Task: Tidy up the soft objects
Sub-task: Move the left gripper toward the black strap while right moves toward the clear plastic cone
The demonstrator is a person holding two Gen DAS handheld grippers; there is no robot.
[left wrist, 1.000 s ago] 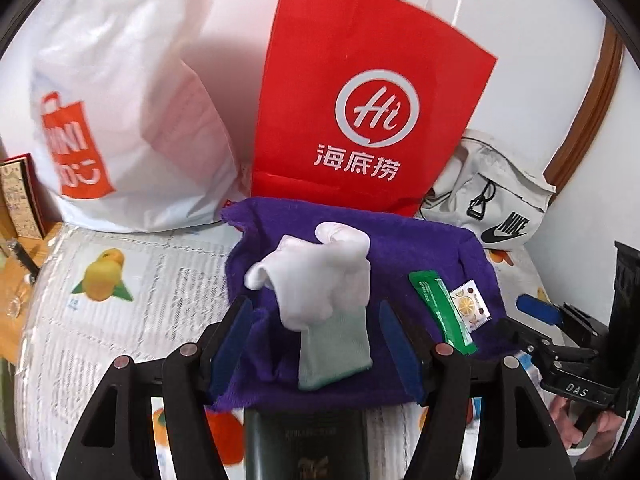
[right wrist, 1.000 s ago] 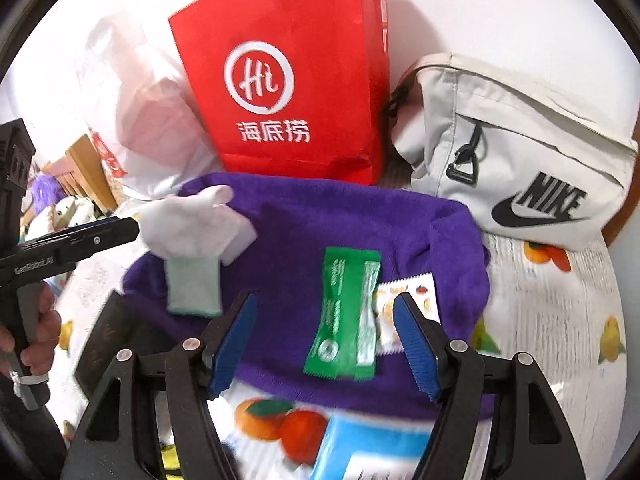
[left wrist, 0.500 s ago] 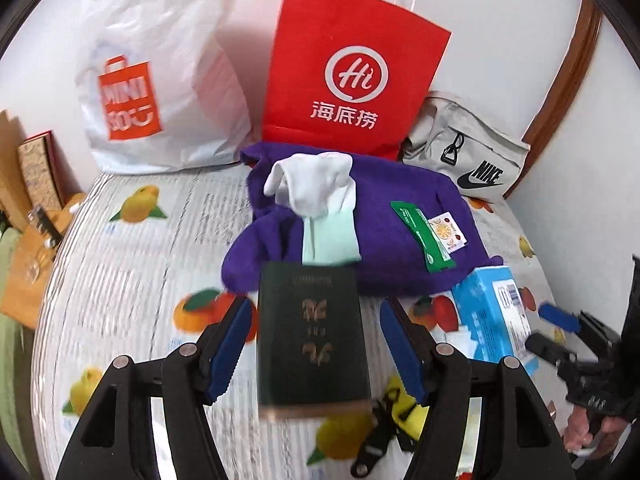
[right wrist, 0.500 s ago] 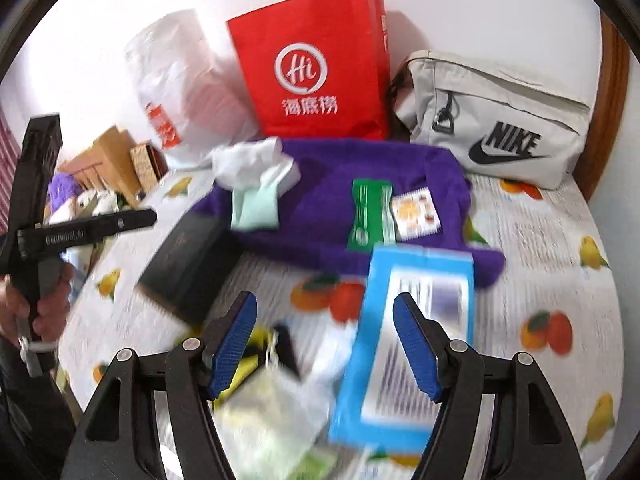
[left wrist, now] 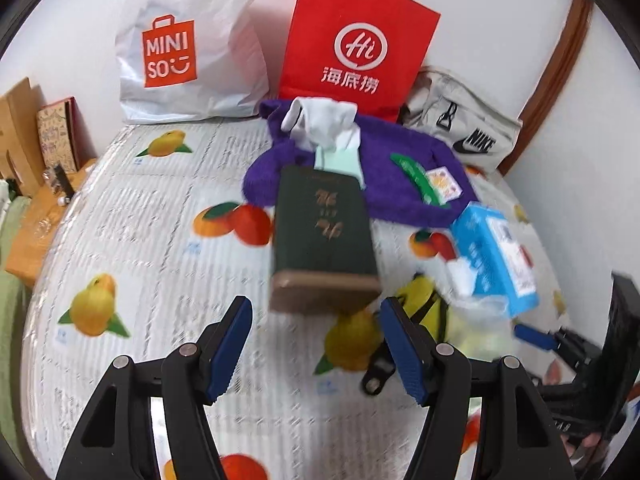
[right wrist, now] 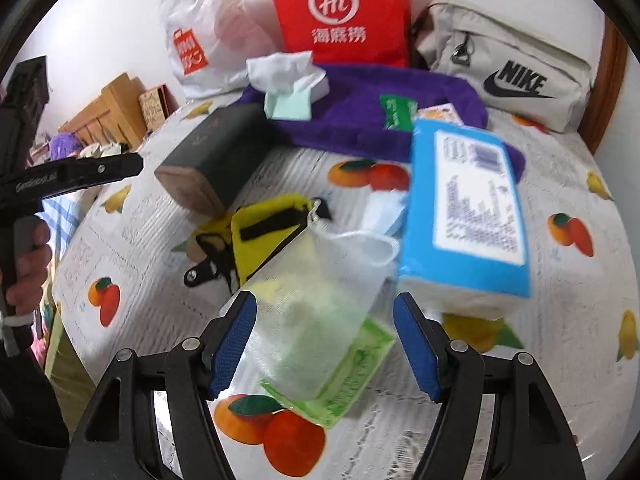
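A purple towel (left wrist: 400, 168) lies at the back of the bed, also in the right wrist view (right wrist: 400, 96). A white and mint tissue pack (left wrist: 328, 136) (right wrist: 292, 84), a green sachet (left wrist: 416, 178) and a small fruit-print packet (left wrist: 444, 184) rest on it. A blue tissue pack (right wrist: 464, 208) (left wrist: 496, 252), a translucent mesh pouch (right wrist: 316, 308) over a green packet (right wrist: 352, 376), and a yellow pouch (right wrist: 268, 232) lie nearer. My left gripper (left wrist: 316, 344) is open and empty, short of a dark green book (left wrist: 324, 232). My right gripper (right wrist: 324, 340) is open, astride the mesh pouch.
A white Miniso bag (left wrist: 188, 40), a red paper bag (left wrist: 356, 40) and a grey Nike bag (left wrist: 460, 132) stand against the back wall. The fruit-print bedcover (left wrist: 160, 240) fills the foreground. Wooden boxes (left wrist: 24, 140) sit at the left edge.
Both grippers have pulled back from the purple towel toward the near side of the bed, so the book, blue pack, mesh pouch and yellow pouch have come into view. Both stay open.
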